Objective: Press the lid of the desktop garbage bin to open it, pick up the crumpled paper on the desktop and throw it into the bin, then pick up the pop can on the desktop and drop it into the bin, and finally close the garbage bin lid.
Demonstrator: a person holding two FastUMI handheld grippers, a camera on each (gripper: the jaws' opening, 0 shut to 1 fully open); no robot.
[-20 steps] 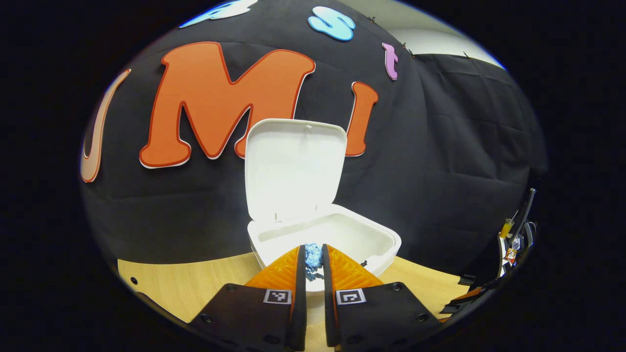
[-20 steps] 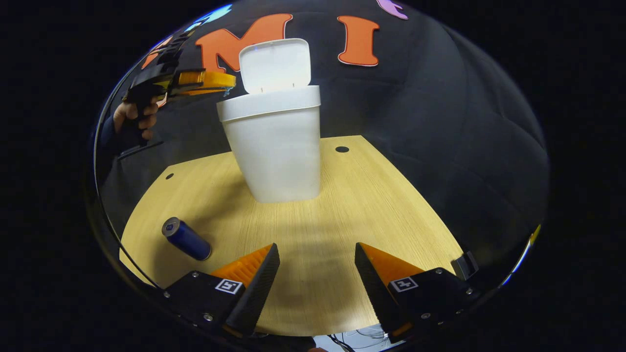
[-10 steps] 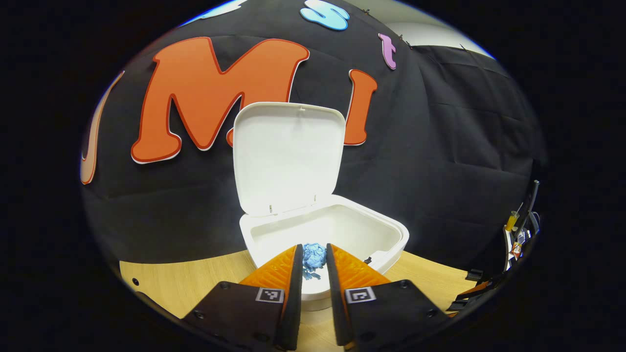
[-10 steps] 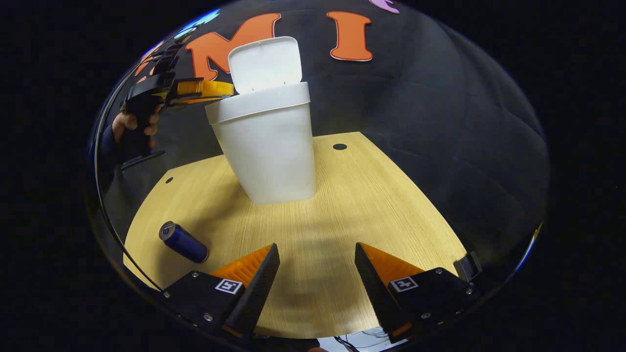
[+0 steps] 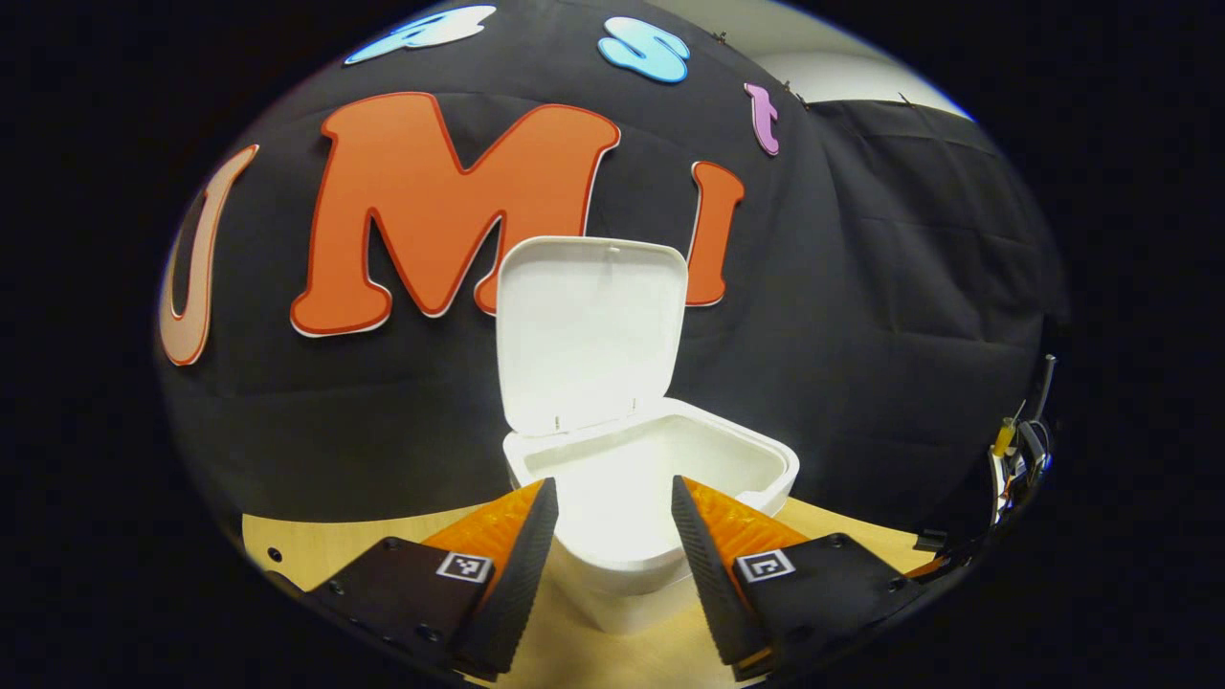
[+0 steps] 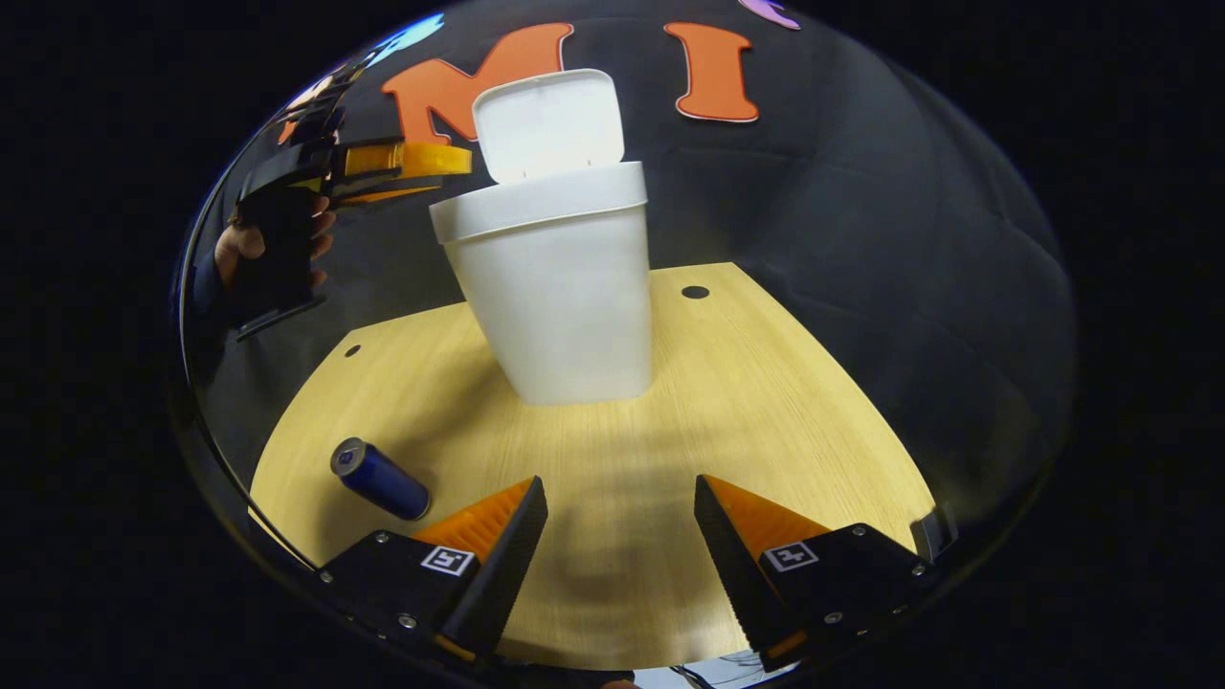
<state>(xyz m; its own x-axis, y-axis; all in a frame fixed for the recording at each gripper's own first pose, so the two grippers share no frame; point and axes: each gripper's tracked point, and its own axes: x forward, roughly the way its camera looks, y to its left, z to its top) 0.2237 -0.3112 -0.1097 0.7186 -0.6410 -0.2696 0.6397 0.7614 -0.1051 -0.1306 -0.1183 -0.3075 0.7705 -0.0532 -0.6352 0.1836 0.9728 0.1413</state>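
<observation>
Since the earlier frame my left tool [image 5: 612,517] has spread and the paper is gone from it, over the open bin [image 6: 555,287]. Can [image 6: 380,478] lies on its side on the worktop [image 6: 766,402], lower left of my spread right tool [image 6: 620,522], which I judge nearer.

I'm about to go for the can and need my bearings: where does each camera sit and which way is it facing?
Left gripper view: rides the left tongs, held high at the bin's rim, facing its raised lid; own open fingers show.
Right gripper view: rides the right tongs, low over the table, facing the bin; own open fingers show, the can lying left of them, plus the person's hand.
Shared: bin, lid, table.
</observation>
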